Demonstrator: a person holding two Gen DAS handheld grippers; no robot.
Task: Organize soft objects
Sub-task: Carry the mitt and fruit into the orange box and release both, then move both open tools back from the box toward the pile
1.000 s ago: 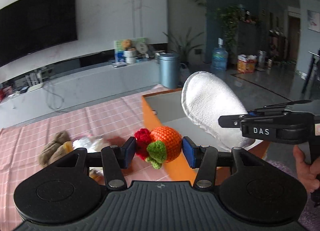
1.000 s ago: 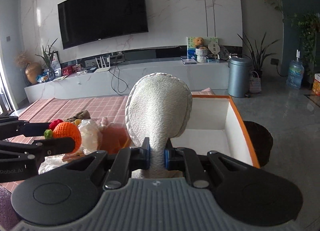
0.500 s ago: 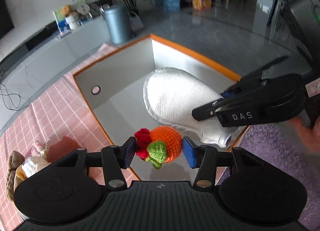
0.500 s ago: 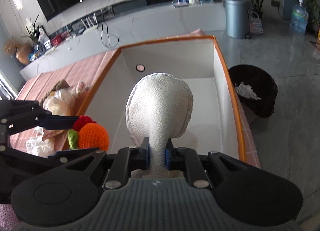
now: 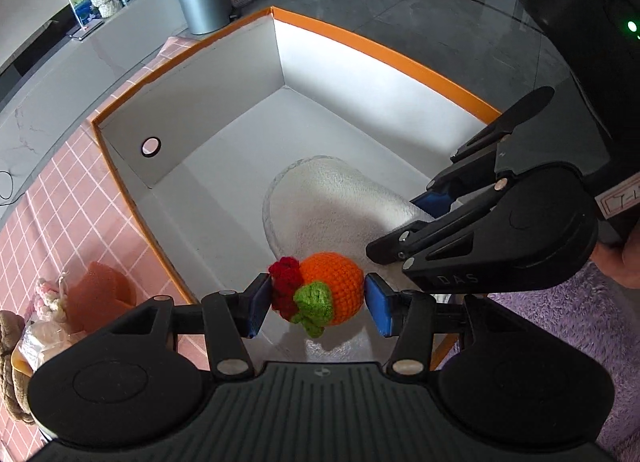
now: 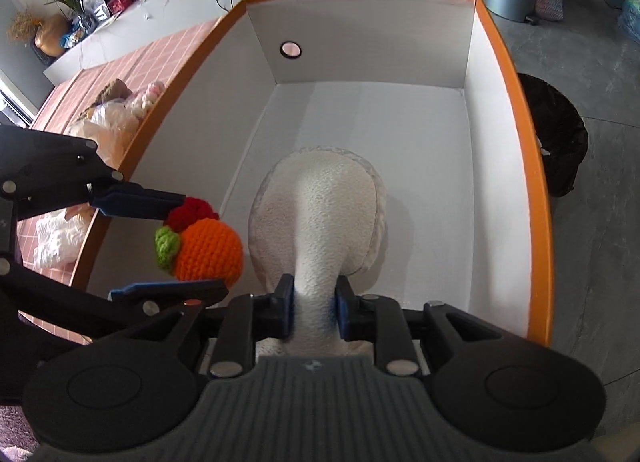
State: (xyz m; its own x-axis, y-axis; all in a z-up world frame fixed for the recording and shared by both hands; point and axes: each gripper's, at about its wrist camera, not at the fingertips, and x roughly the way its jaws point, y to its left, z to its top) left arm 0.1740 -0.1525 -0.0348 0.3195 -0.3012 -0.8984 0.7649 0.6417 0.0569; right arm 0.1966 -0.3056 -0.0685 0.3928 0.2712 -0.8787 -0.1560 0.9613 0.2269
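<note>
My left gripper point(image 5: 316, 304) is shut on an orange crocheted fruit point(image 5: 328, 292) with a red and green tuft, held over the near left part of the white box with an orange rim point(image 5: 384, 48). The fruit also shows in the right wrist view point(image 6: 204, 244). My right gripper point(image 6: 314, 308) is shut on a white fluffy slipper point(image 6: 320, 206), whose toe lies low inside the box point(image 6: 516, 74). In the left wrist view the slipper point(image 5: 332, 202) rests near the box floor, with the right gripper point(image 5: 432, 218) at its right end.
More soft toys, a brown plush point(image 5: 12, 362) and plastic-wrapped items point(image 6: 116, 118), lie on the pink checked tablecloth point(image 5: 60, 198) left of the box. A black waste basket point(image 6: 560, 142) stands on the floor to the right. A purple rug point(image 5: 580, 322) lies below.
Both grippers have tipped downward and moved over and into the box. The slipper has gone from upright above the rim to low inside the box. The fruit now hangs over the box.
</note>
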